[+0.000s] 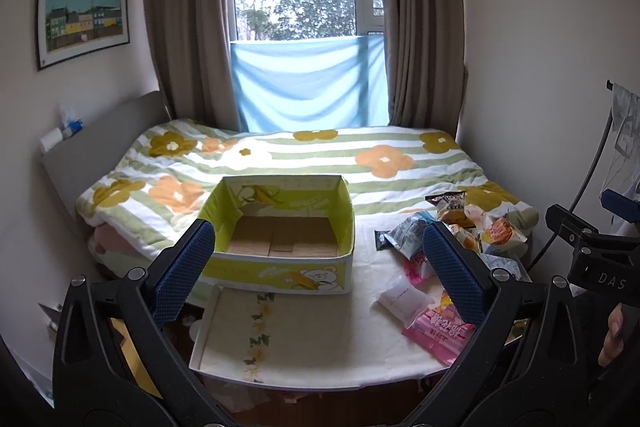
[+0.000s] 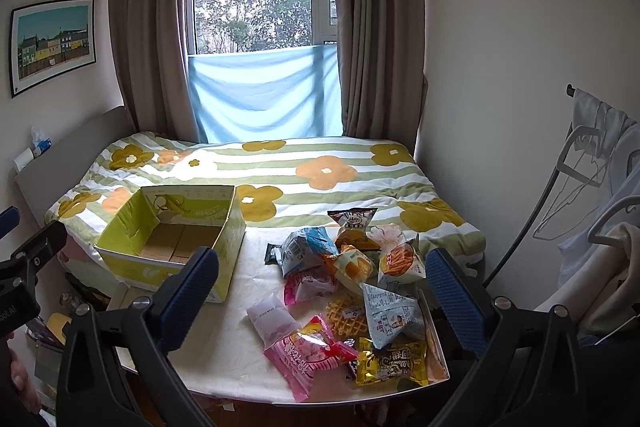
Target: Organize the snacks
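An open yellow-green cardboard box (image 1: 280,269) (image 2: 120,227) stands empty on a white table, left of a heap of snack packets (image 2: 352,267) (image 1: 460,231). The heap holds a pink packet (image 2: 304,355), a white pouch (image 2: 272,319), a yellow packet (image 2: 388,363) and blue-white bags (image 2: 304,247). My left gripper (image 1: 320,275) is open and empty, held back from the box's near side. My right gripper (image 2: 320,295) is open and empty, held back over the heap's near edge. The right gripper also shows at the right of the left wrist view (image 1: 592,251).
The white table (image 2: 224,347) has a raised rim. The box's lid flap (image 1: 276,331) lies flat in front of it. A bed with a flowered quilt (image 2: 320,171) fills the space behind. Clothes on hangers (image 2: 600,227) crowd the right side.
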Available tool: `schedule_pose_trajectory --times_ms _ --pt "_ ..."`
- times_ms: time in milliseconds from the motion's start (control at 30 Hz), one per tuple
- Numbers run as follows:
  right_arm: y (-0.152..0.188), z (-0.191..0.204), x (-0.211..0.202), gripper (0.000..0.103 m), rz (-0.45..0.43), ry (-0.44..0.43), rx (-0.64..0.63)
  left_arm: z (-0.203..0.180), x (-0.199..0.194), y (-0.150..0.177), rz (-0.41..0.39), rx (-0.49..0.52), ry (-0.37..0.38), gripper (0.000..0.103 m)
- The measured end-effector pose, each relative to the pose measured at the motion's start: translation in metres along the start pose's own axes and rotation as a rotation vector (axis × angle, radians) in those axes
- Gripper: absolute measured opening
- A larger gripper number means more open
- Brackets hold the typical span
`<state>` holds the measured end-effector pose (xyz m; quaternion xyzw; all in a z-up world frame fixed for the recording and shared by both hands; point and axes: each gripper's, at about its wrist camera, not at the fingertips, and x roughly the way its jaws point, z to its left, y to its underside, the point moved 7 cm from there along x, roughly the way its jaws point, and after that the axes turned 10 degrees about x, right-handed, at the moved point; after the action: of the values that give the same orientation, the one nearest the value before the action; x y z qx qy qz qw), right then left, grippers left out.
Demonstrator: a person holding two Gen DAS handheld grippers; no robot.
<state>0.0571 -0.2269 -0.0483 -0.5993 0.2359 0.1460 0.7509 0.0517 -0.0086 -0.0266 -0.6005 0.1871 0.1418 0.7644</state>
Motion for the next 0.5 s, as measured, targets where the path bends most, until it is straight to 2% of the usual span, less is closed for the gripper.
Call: schedule_pose_trajectory --times_ms 500 --pt "0.003 0.001 -0.006 0.103 0.003 -0.009 -0.002 -0.001 -0.01 0.0 -0.008 0.007 -0.017 0.103"
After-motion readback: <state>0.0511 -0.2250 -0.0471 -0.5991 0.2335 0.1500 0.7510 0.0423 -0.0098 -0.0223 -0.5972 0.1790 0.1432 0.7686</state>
